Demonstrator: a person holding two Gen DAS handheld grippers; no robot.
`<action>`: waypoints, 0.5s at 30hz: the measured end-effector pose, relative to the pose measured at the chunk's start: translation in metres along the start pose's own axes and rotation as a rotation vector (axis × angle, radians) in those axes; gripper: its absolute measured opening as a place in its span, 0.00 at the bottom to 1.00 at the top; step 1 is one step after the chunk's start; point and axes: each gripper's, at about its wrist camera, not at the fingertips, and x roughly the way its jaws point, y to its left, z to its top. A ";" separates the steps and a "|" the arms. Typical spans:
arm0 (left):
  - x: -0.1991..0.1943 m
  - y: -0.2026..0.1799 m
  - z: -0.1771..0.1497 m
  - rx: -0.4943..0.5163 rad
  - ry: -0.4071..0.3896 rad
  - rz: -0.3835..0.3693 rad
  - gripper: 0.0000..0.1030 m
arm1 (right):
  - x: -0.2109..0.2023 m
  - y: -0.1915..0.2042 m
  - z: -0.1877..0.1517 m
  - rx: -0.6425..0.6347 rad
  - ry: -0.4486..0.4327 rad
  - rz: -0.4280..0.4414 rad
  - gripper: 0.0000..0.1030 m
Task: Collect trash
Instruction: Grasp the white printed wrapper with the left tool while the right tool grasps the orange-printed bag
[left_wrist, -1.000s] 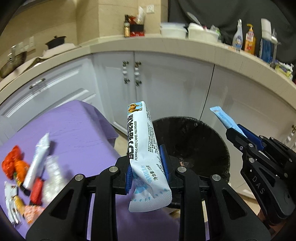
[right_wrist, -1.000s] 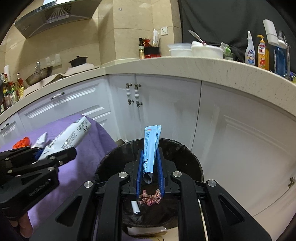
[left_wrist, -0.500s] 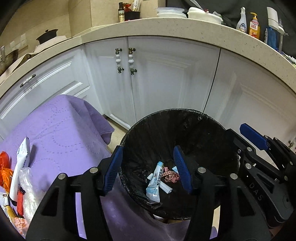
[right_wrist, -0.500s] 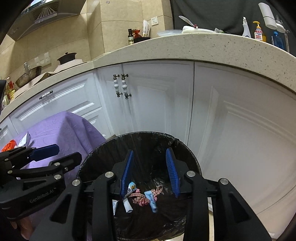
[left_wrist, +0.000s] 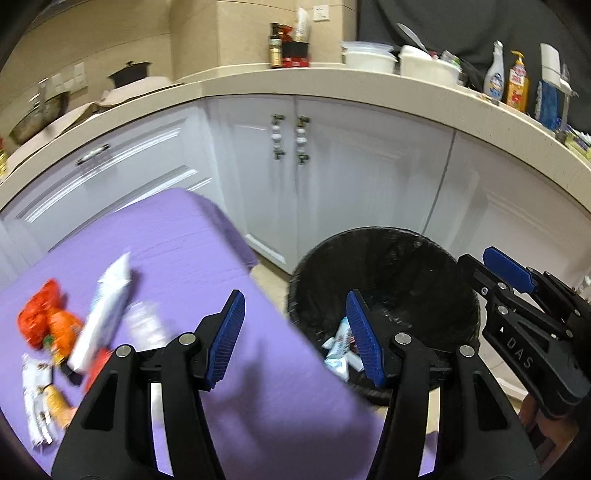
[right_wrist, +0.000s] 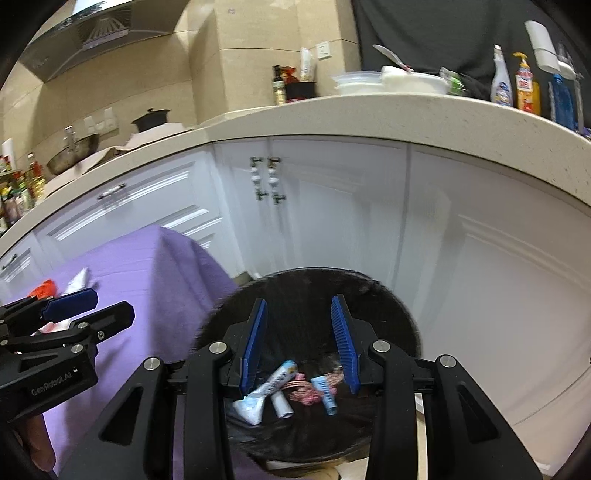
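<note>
My left gripper (left_wrist: 295, 334) is open and empty, above the edge of the purple-covered table (left_wrist: 166, 240). To its left on the cloth lie a white tube wrapper (left_wrist: 105, 312), an orange-red wrapper (left_wrist: 44, 321) and several smaller wrappers. The black-lined bin (left_wrist: 406, 266) stands on the floor to the right. My right gripper (right_wrist: 299, 332) hangs open and empty over the bin (right_wrist: 388, 314). At the bin's bottom lie a white-and-blue pouch (right_wrist: 264, 393), a blue stick packet (right_wrist: 325, 395) and a red checked scrap (right_wrist: 306, 393). The left gripper (right_wrist: 88, 306) also shows at the left of the right wrist view.
White cabinet doors (left_wrist: 332, 184) run behind the bin under a curved stone counter (left_wrist: 332, 79) with bottles and bowls. The right gripper (left_wrist: 487, 271) reaches in beside the bin's right rim. A strip of floor (left_wrist: 269, 273) shows between table and bin.
Both grippers have opened and let go of their packets, which now lie in the bin. The left gripper has swung left towards the table; the right one stays over the bin.
</note>
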 end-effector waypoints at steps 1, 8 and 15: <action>-0.006 0.007 -0.003 -0.012 -0.001 0.008 0.54 | -0.003 0.009 0.000 -0.010 -0.001 0.017 0.36; -0.050 0.070 -0.030 -0.109 -0.007 0.091 0.54 | -0.015 0.063 -0.005 -0.069 0.012 0.119 0.37; -0.089 0.129 -0.061 -0.195 -0.013 0.202 0.54 | -0.019 0.115 -0.016 -0.127 0.040 0.207 0.38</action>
